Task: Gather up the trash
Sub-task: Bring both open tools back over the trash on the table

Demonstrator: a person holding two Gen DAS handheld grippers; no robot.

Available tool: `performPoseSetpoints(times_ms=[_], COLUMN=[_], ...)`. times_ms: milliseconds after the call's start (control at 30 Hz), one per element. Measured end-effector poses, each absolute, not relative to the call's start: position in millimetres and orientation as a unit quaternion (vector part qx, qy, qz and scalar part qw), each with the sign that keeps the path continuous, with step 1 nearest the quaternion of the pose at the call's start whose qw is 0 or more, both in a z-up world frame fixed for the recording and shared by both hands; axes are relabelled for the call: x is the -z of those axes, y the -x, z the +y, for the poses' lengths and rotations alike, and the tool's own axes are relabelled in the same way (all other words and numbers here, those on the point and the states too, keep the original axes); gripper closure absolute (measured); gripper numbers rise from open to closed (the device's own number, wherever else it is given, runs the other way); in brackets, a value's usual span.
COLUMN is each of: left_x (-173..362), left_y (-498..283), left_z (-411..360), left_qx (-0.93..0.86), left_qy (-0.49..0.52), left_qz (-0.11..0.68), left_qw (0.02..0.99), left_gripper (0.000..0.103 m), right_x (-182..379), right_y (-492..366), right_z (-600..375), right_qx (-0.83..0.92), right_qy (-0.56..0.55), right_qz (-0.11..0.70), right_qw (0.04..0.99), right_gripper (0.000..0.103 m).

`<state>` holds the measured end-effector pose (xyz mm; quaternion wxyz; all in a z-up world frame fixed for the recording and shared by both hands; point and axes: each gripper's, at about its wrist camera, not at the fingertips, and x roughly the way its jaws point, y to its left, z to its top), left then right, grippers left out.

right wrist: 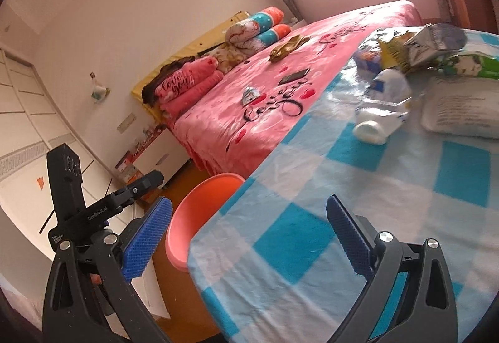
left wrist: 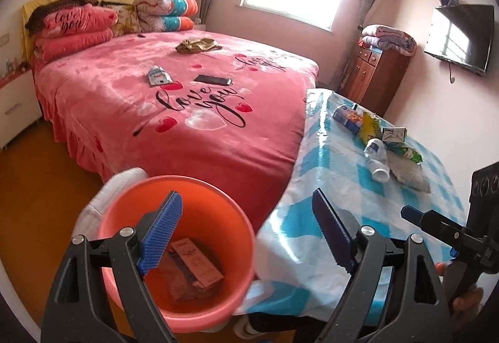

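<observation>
Step in hand: between pickups. The orange bucket (left wrist: 174,252) on the floor beside the table holds a brown packet (left wrist: 195,268); more litter waits on the table, so collection looks partly done.

Left gripper (left wrist: 246,233): jaws wide apart, nothing between the pads. It hangs over the bucket's rim and the table's near corner, angled downward.

Right gripper (right wrist: 249,237): jaws wide apart, empty. It points across the blue-checked tablecloth (right wrist: 343,187) toward the litter pile.

Task items, table: a crushed white plastic bottle (right wrist: 380,112) lies on its side, nearest the right gripper yet well apart from it; just beside it a white pouch (right wrist: 461,115); behind them a yellow wrapper (right wrist: 393,52), a green-and-white packet (right wrist: 471,63), a blue box (left wrist: 347,118).

Task items, bed: a small blue-white wrapper (left wrist: 159,76) rests on the pink bedspread (left wrist: 124,99), near a dark phone (left wrist: 213,80), which is probably not trash.

Next move, judged: the right gripper advances to the bottle, straddles its body crosswise and closes; the bottle looks light and crumpled, so a gentle squeeze should serve.
</observation>
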<state>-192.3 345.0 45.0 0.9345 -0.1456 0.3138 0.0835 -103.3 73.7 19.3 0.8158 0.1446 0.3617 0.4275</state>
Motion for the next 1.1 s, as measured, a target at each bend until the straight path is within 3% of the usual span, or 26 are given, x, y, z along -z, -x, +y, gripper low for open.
performPoseSetpoints(times_ms=[700, 1100], left_x=[-36, -57], left_y=[141, 82], left_z=[243, 219], left_qx=[-0.014, 0.002], left_qy=[0.126, 0.17], left_qz=[0.397, 0.421], left_qw=[0.909, 0.891], left_gripper=[0.017, 0.017], right_x=[-18, -19], right_y=[81, 72], right_z=[-29, -90], right_qx=[-0.371, -0.332], right_qy=[-0.235, -0.269], right_qz=[0.367, 0.357], right_qw=[0.82, 0.831], right_gripper=[0.005, 0.005])
